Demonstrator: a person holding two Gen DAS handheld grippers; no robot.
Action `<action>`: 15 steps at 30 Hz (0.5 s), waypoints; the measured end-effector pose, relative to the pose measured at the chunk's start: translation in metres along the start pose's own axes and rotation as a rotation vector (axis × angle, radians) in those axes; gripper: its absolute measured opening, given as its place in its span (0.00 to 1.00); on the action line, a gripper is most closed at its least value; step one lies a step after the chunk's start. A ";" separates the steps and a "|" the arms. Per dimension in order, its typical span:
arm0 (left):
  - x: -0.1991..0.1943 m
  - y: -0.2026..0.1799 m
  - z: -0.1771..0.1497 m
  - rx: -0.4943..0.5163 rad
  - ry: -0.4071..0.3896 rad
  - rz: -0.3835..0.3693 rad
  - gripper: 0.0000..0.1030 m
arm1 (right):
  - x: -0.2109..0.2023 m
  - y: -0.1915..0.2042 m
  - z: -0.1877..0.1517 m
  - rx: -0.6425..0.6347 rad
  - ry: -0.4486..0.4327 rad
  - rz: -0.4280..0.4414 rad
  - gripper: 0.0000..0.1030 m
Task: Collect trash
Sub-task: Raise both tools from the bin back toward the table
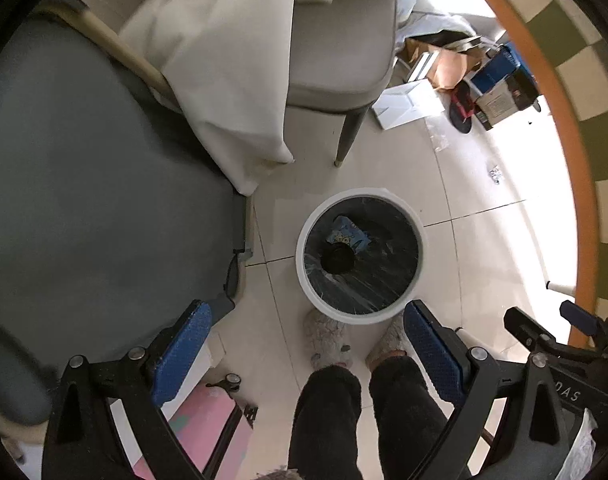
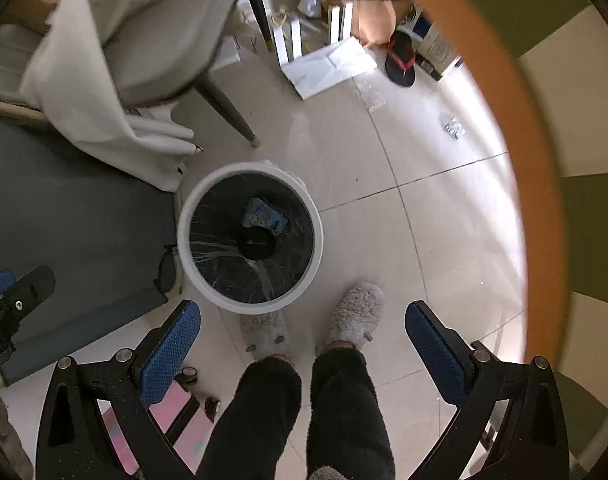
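Room: pale tiled floor (image 1: 483, 248), sunlight washing out its right side. Going left to right.

Grey mat (image 1: 96, 200): lying at far left, a cream cloth (image 1: 224, 60) draping over its edge from a padded chair (image 1: 343, 40).

Left gripper (image 1: 305, 354): hanging above the floor, fingers (image 1: 182, 354) spread wide, gripping nothing and touching nothing.

White trash bin (image 1: 419, 248): standing on the tiles just ahead of the left gripper's spread fingers, lined with a black bag. A blue printed wrapper (image 1: 349, 234) is lying inside against the far wall, beside a dark round object at the bottom that is hard to identify.

Person's grey fluffy slippers (image 2: 355, 312): standing just beside the bin's near rim.

Right gripper (image 2: 304, 354): also hanging with fingers (image 2: 433, 354) spread wide and holding nothing; the bin is sitting ahead and to its left.

Small crumpled scrap (image 2: 452, 128): lying on the tiles well to the right of the bin, too small to identify.

Boxes and papers (image 2: 331, 64): piling up at the far side, partly overexposed.

Round table's orange edge (image 2: 515, 120): cutting off the right.
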State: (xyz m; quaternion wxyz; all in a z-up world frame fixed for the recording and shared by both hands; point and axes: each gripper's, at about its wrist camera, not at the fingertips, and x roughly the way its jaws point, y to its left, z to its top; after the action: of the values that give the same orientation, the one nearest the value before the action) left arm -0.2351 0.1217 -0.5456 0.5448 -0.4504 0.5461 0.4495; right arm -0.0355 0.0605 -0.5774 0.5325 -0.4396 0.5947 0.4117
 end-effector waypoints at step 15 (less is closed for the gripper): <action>-0.168 -0.011 -0.033 0.046 -0.063 -0.025 0.96 | -0.185 -0.007 -0.046 0.060 -0.069 0.124 1.00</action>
State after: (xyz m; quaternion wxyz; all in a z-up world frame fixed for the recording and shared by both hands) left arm -0.2309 0.0878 -0.3776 0.5776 -0.4302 0.5331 0.4439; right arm -0.0324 0.0300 -0.3893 0.5393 -0.3712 0.6141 0.4408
